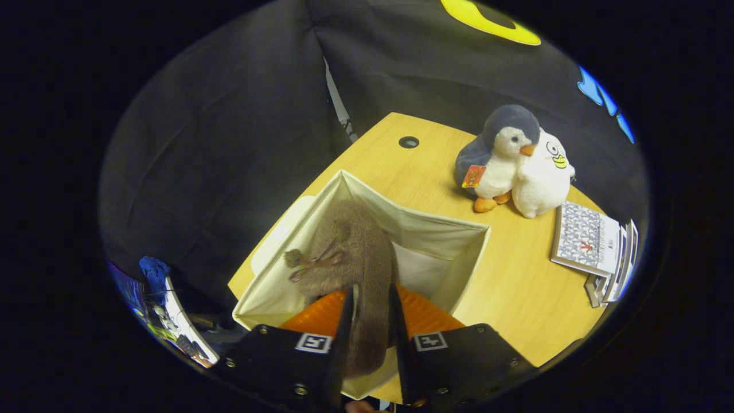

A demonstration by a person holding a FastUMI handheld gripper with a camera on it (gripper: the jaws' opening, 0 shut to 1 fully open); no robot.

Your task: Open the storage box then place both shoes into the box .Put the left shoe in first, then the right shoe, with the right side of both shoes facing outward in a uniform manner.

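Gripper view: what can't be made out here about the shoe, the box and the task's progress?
- Shoe, gripper view: left or right cannot be told; its rear part is hidden between the gripper fingers.
- Storage box: its floor is hidden by the shoe and the gripper, so whether another shoe lies inside cannot be told.
- Books on the table: covers too small to read.

The tongs (371, 310) grip a furry shoe (350, 252) filling the box's (453, 229) left side; its right side is free. Two plush toys (516, 160) and booklets (590, 241) crowd the worktop's (516, 287) far-right edge.
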